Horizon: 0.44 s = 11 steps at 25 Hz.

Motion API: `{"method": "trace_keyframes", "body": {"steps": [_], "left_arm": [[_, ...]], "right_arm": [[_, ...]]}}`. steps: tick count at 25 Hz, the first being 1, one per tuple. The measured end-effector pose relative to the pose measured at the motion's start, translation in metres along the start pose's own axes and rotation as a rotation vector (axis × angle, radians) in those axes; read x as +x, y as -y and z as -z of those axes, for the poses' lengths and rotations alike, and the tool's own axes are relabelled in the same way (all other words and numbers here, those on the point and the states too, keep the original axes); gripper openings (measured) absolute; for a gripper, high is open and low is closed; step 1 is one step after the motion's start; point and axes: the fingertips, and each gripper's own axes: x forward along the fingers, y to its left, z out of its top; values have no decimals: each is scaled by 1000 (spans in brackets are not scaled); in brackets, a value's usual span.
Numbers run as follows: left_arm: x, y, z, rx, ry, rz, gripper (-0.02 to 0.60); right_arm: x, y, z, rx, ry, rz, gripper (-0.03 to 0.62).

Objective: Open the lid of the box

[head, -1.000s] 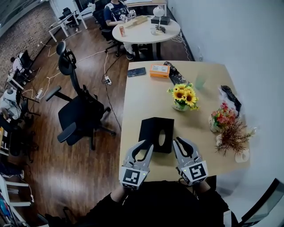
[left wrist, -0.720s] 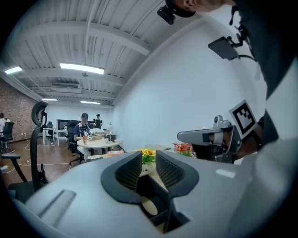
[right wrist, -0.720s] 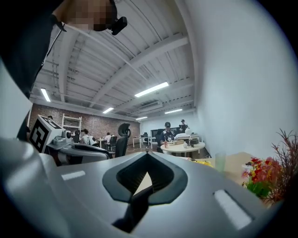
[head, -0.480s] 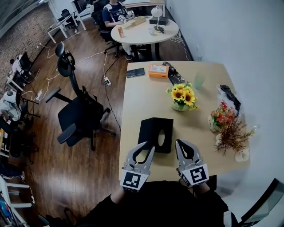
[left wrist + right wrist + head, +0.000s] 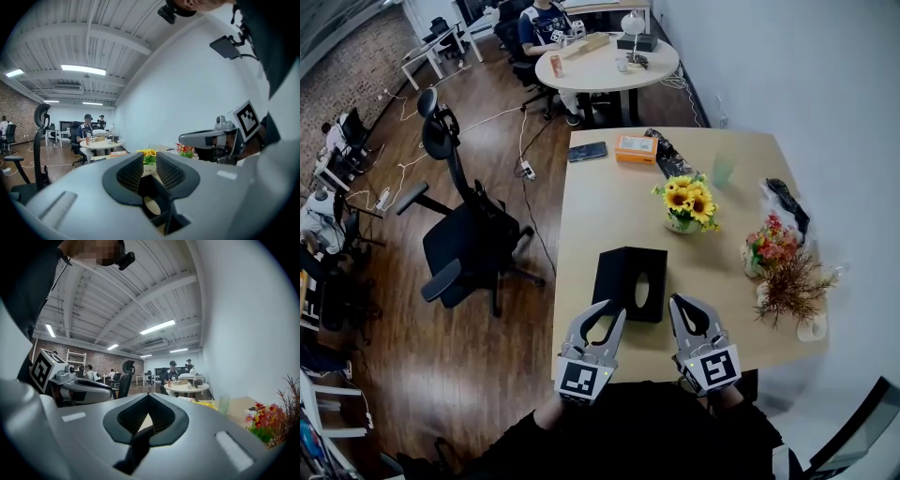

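**Item 1, black box (image 5: pixel 630 281).** It stands on the light wooden surface (image 5: pixel 600 206) by its near edge, with an oval opening in the top. No lid seam can be made out from above. In the left gripper view only a dark strip of the box (image 5: pixel 149 186) and the pale oval show through the gap.

**Item 2, your left gripper (image 5: pixel 607 311).** It is at the box's near-left corner and its tips overlap that corner from above; contact cannot be judged. In its own view the left gripper (image 5: pixel 150 161) has its jaws a narrow slit apart, with nothing pinched.

**Item 3, your right gripper (image 5: pixel 682 302).** It is just beside the box's near-right edge. In its own view the right gripper (image 5: pixel 148 397) has its jaws closed tip to tip, empty.

**Item 4, beyond the box.**
- sunflower pot (image 5: pixel 686 206)
- orange carton (image 5: pixel 637 148)
- phone (image 5: pixel 588 151)
- green cup (image 5: pixel 724 171)

**Item 5, right of the box.** Red flowers (image 5: pixel 769 246) and dried twigs (image 5: pixel 792 286) overlap each other.

**Item 6, left of the box.** A black office chair (image 5: pixel 469 234) stands on the floor.
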Motion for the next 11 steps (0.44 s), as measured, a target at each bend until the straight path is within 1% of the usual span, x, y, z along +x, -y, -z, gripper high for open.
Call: {"method": "trace_keyframes", "body": {"steps": [2, 6, 11], "left_arm": [[1, -1, 0, 0, -2, 0, 64], [1, -2, 1, -1, -6, 0, 63], [-1, -1, 1, 6, -16, 3, 61]], "right_arm": [[1, 0, 0, -1, -4, 1, 0], [-1, -3, 3, -15, 8, -29, 0], [-3, -5, 2, -15, 6, -27, 0]]}}
